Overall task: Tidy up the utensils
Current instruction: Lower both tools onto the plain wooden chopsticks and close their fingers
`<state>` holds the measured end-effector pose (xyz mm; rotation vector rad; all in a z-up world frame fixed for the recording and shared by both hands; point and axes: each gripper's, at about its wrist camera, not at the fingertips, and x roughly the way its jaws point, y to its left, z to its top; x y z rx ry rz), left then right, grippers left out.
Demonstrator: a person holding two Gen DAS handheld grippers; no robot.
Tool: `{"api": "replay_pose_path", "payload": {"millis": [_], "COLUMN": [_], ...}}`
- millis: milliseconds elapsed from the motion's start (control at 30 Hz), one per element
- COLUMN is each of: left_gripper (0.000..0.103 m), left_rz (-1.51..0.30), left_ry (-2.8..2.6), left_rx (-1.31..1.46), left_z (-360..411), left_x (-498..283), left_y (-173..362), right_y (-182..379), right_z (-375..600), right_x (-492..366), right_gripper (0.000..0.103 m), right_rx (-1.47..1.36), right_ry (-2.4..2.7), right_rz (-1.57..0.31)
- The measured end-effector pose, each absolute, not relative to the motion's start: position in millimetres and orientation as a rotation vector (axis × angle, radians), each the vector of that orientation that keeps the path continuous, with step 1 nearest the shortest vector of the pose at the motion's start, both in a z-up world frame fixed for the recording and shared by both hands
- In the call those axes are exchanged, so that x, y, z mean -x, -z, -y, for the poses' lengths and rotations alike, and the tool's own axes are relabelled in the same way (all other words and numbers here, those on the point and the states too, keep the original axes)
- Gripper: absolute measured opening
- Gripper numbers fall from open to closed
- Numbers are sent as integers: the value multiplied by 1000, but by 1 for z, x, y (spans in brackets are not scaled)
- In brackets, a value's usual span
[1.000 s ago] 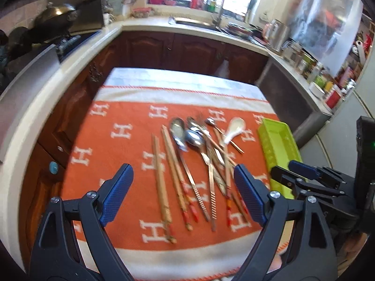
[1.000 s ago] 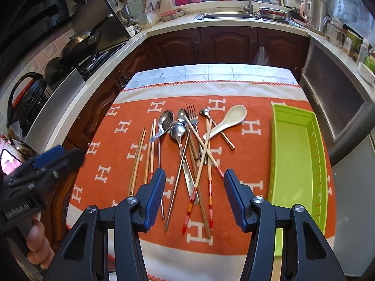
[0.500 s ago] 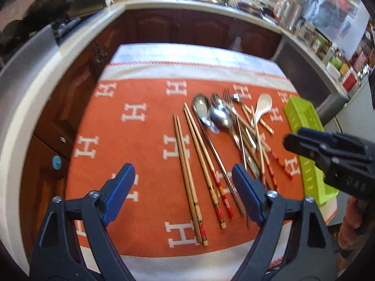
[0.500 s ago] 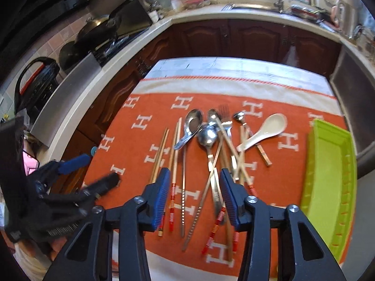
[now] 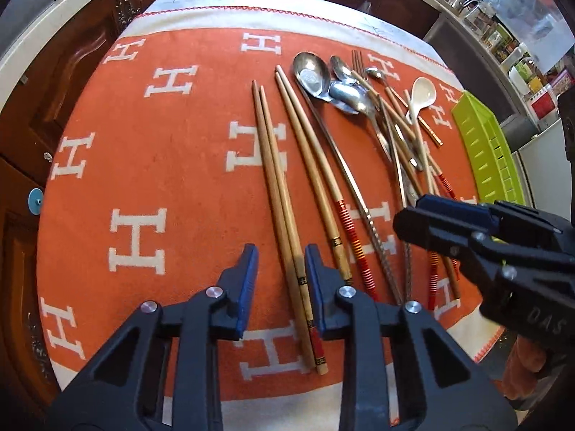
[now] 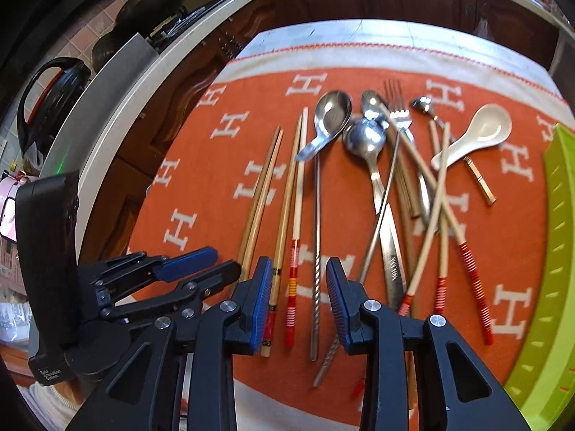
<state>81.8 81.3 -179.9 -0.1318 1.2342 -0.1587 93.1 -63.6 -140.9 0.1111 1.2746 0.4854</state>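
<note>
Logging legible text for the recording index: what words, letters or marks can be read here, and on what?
"H": repeated white letter on the orange woven cloth.
"DAS": embossed on the black right gripper body.
Engraving on the flat steel utensil handle: too blurred.
White label on the black left gripper body: too small.

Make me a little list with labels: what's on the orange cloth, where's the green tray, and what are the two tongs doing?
cloth: orange cloth with white H letters
utensils: wooden chopsticks, metal spoons, fork, white spoon
tray: green tray, right of the pile
left tongs: just been closing, straddling a chopstick pair
right tongs: just been closing, over chopstick ends, gripping nothing
</note>
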Motion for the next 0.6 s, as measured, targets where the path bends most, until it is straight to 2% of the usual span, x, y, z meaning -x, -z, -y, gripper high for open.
{"api": "replay_pose_path", "payload": {"millis": [100, 600], "left_gripper": [18, 18], "left_rz": [-1253, -1210], "left_ry": [158, 93], "left_rx": [121, 34], "left_z": [-78, -78], "left_x": [-84, -91], "left_y": [188, 193], "right_y": [149, 157], "right_z": [59, 51], "right_x": [-91, -90], "right_gripper": [32, 31], "right_rx": [-117, -127], "right_ry": [-492, -525], "right_rz": [-1296, -1311]}}
